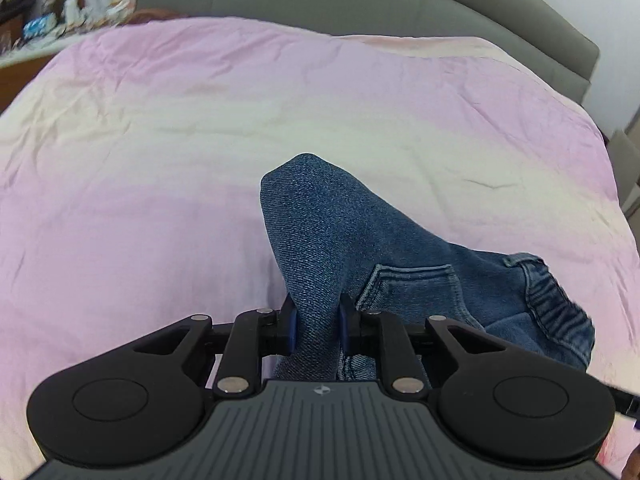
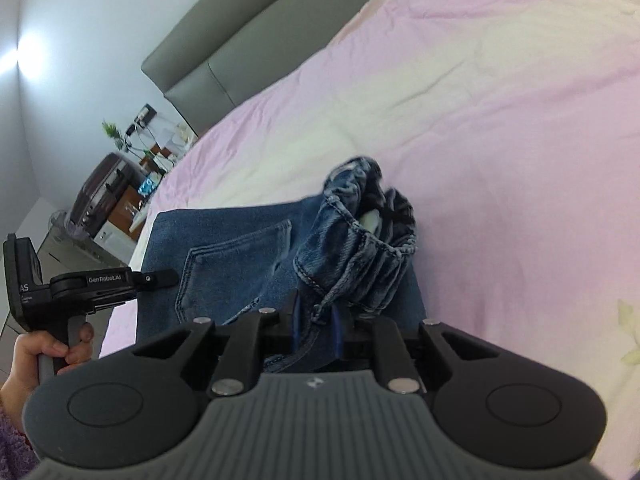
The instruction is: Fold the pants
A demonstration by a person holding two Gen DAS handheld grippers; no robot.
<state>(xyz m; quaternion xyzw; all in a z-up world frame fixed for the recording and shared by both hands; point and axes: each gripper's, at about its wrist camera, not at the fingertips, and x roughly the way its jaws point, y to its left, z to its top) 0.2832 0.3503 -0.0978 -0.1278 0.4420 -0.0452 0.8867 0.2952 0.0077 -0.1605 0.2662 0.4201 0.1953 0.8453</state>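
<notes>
Wide pink bedspread (image 1: 200,140) is lying open ahead; the grey headboard (image 1: 360,4) is blocking the far edge (cluttered nightstand (image 2: 132,200) alongside).

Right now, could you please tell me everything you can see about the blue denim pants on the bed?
The blue denim pants look like soft, mid-wash jeans with lighter stitching, a patch back pocket and a gathered elastic waistband. They are bunched and partly lifted over the pink bedsheet, not yet flat. The left tongs pinch a fold of plain denim beside the pocket; the right tongs pinch the stitched waistband edge. A pale label seems to sit inside the waist opening.
</notes>
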